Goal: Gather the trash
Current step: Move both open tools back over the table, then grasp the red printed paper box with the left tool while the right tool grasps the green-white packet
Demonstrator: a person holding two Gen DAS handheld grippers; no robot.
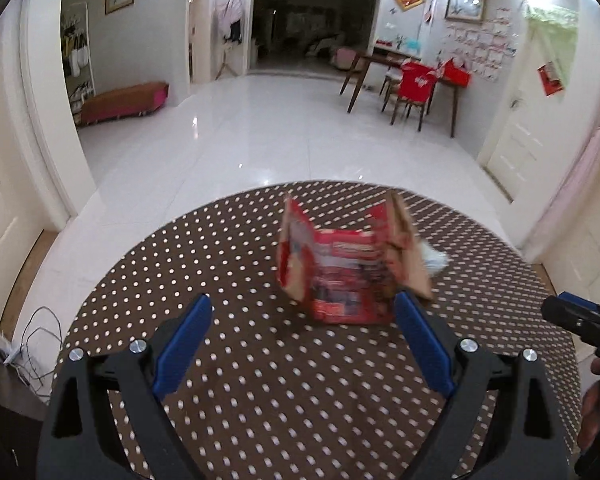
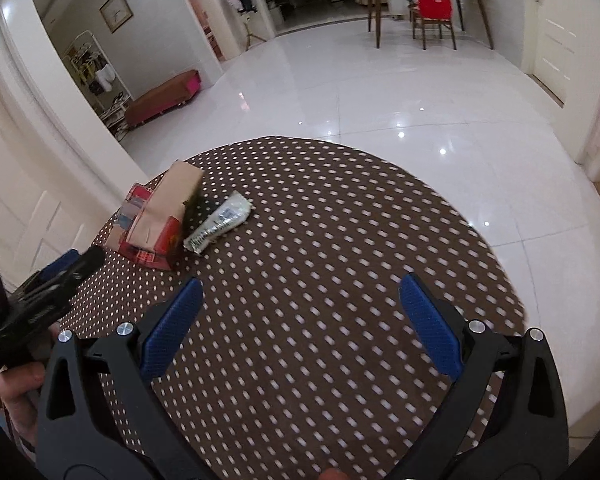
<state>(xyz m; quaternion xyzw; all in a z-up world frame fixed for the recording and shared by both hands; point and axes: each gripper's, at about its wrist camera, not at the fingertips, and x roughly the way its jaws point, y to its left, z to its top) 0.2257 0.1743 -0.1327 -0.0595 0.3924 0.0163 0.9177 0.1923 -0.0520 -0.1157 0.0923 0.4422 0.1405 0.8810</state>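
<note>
A torn red and brown cardboard box [image 1: 348,264] stands opened on the round brown polka-dot table [image 1: 220,264]. It also shows in the right wrist view [image 2: 156,224] at the table's left. A crumpled silver-white wrapper [image 2: 218,224] lies right beside the box; in the left wrist view only its tip [image 1: 434,260] shows behind the box. My left gripper [image 1: 302,312] is open and empty, just short of the box. My right gripper [image 2: 300,292] is open and empty over the table's middle, right of the trash.
The table [image 2: 340,240] is surrounded by glossy white floor tiles [image 1: 260,136]. A wooden desk with a red-covered chair [image 1: 414,84] stands far back right. A low bench [image 1: 124,100] sits far left. Cables [image 1: 32,340] lie on the floor at left.
</note>
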